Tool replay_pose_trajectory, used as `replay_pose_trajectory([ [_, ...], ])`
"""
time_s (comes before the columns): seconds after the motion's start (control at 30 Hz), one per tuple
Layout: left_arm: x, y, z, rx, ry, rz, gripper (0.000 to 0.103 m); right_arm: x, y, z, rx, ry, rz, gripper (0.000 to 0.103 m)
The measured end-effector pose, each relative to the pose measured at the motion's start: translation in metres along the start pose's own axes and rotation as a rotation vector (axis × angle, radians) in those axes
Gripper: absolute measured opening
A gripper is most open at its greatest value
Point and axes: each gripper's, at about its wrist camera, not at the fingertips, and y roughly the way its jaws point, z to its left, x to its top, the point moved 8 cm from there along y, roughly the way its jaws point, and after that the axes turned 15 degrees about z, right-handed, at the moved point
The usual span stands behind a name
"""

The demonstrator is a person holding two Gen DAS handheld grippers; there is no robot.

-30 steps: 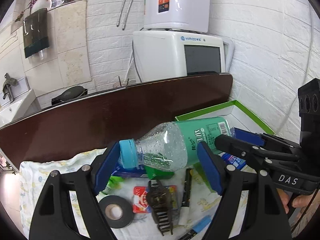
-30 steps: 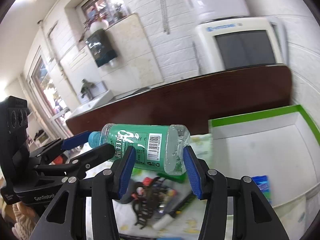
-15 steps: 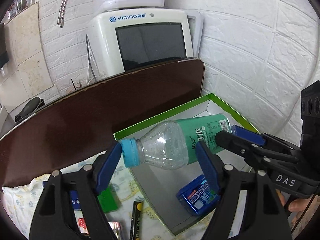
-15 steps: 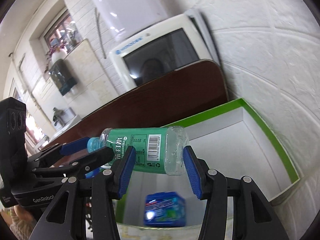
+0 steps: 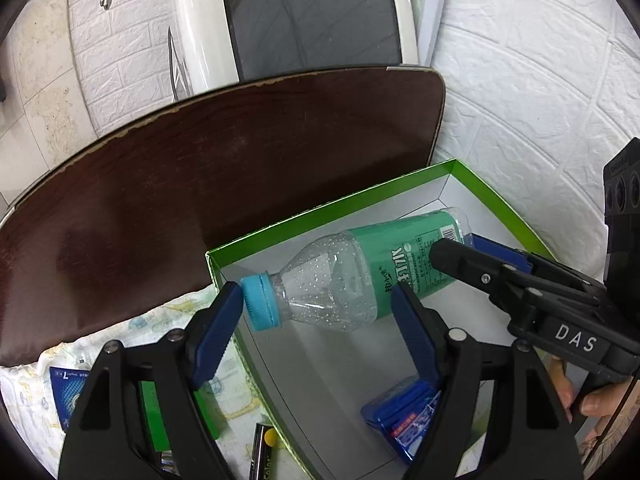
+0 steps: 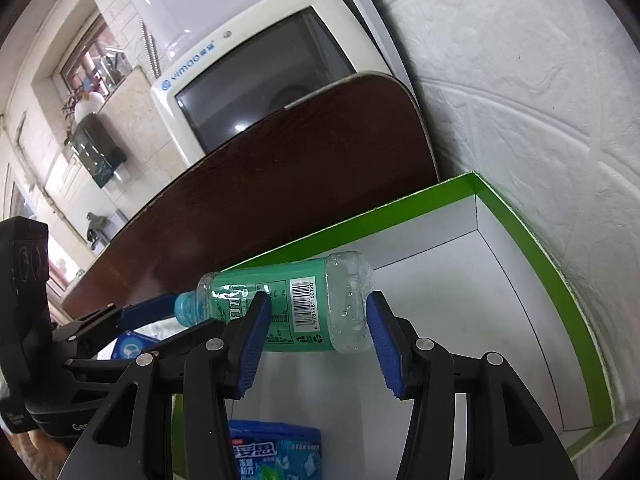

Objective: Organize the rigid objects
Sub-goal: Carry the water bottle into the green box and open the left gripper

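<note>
Dark brown wooden tabletop (image 5: 224, 184), edge worn, backing a white cardboard box with a bright green rim (image 5: 332, 206); the box now fills both wrist views, whereas a second ago the cluttered printed cloth (image 5: 120, 344) lay beneath the grippers; the load has thus been carried across and lowered over the box, so the transport stage appears nearly done and release is judged the next step. Clear plastic bottle with a green label and light blue cap (image 5: 360, 276), lying roughly level, above the box floor, not yet resting on it. Left gripper (image 5: 316, 316), jaws wide, one blue pad against the cap, the other at the label edge; firm contact there cannot be confirmed. Right gripper (image 6: 316, 336), closed across the bottle's base end by the barcode, its pads pressing the body as in the earlier frames. Blue foil packet (image 6: 276, 456) already on the box floor below the bottle; loose small items remain on the cloth.
</note>
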Motion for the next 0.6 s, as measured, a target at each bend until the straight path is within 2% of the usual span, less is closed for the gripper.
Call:
replay_pose_trajectory([
  [0.1,0.002,0.010,0.000,0.031,0.010,0.011,0.076,0.001,0.003,0.000,0.011,0.019,0.018,0.052],
  [0.33,0.001,0.026,0.009,0.025,-0.021,0.058,0.076,0.006,0.013,0.002,0.004,0.025,0.045,0.052],
  [0.6,-0.001,0.026,0.000,0.050,0.014,0.055,0.077,0.002,0.007,-0.001,0.047,0.015,0.006,0.052],
])
